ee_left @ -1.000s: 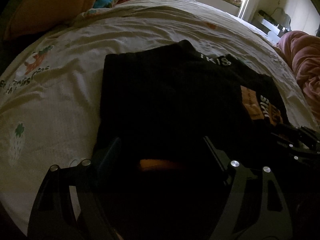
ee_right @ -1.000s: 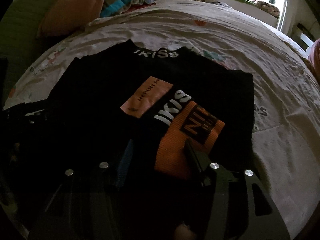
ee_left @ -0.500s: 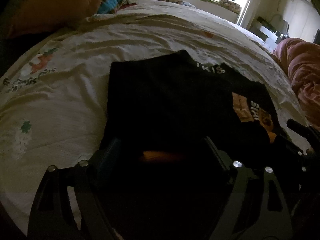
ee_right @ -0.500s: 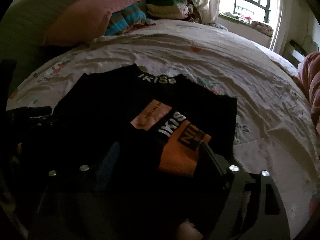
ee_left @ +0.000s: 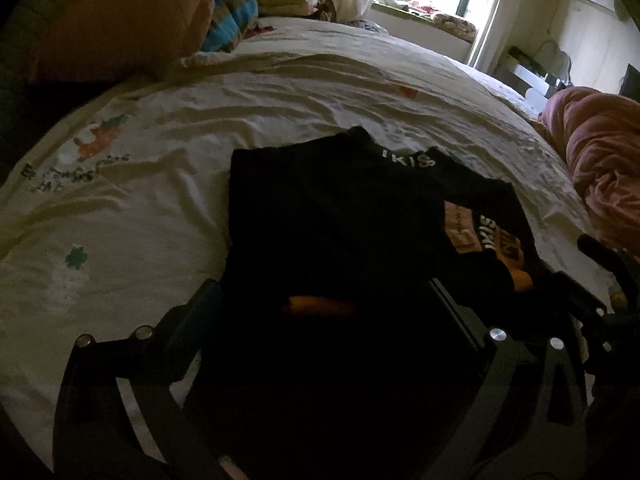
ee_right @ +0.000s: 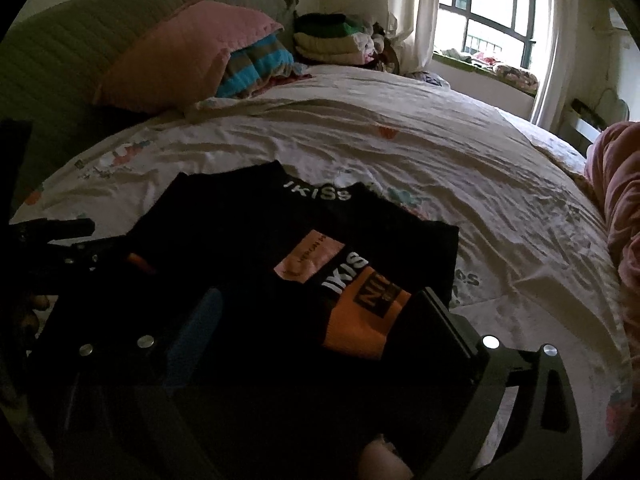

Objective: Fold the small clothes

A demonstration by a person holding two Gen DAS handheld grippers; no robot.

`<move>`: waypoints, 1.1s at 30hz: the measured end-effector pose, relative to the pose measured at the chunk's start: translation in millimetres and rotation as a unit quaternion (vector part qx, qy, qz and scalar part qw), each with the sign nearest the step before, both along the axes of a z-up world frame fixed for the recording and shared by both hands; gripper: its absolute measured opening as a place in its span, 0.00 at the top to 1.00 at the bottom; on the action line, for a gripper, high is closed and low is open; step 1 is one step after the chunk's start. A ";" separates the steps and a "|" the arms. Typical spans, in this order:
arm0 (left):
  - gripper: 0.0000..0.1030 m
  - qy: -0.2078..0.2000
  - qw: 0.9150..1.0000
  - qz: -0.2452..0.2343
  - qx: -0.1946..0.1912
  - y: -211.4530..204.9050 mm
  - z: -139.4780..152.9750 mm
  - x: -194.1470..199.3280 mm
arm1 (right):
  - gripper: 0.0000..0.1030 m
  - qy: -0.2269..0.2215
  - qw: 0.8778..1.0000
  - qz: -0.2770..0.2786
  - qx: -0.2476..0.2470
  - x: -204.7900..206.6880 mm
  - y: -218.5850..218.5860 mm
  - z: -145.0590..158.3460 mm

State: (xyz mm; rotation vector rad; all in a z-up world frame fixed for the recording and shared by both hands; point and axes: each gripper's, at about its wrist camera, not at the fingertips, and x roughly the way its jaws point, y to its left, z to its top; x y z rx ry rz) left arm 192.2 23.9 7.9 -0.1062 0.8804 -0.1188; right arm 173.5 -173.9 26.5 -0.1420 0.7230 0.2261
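A small black garment with white lettering and orange patches lies partly folded on the bed. It also shows in the right wrist view, with its orange band near the front. My left gripper is open, its fingers wide apart over the garment's near edge. My right gripper is open too, fingers either side of the orange band. The right gripper shows at the right edge of the left wrist view.
A pink pillow and striped blue cloth lie at the head of the bed. Folded clothes are stacked by the window. A pink blanket is bunched on the right.
Both grippers have drawn back and tilted up, so more of the room shows. The garment stays flat on the bed.
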 end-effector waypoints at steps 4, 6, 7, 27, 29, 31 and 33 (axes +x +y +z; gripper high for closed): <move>0.09 -0.008 1.000 -0.001 0.001 -1.2 7.8 -9.4 | 0.06 -0.008 1.000 0.003 0.004 -7.4 0.1 6.9; 0.09 -0.015 1.000 -0.001 0.005 -2.4 11.8 -15.6 | 0.06 -0.012 1.000 0.004 0.005 -11.4 -0.4 10.6; 0.09 -0.019 1.000 -0.002 0.006 -3.0 14.0 -18.4 | 0.06 -0.014 1.000 0.004 0.006 -13.4 -0.4 12.0; 0.09 -0.053 0.998 -0.005 0.026 -4.9 39.0 -61.0 | 0.06 -0.023 1.000 0.016 0.001 -53.9 -2.4 25.4; 0.09 -0.050 0.998 -0.005 0.024 -3.1 39.1 -65.0 | 0.06 -0.020 1.000 0.016 -0.001 -59.0 -3.3 24.1; 0.09 -0.046 0.999 -0.007 0.023 -1.7 39.2 -69.5 | 0.06 -0.015 1.000 0.017 -0.002 -64.9 -4.2 22.0; 0.09 -0.046 0.998 -0.007 0.029 -1.5 39.7 -74.4 | 0.06 -0.011 1.000 0.017 -0.005 -70.1 -4.8 19.4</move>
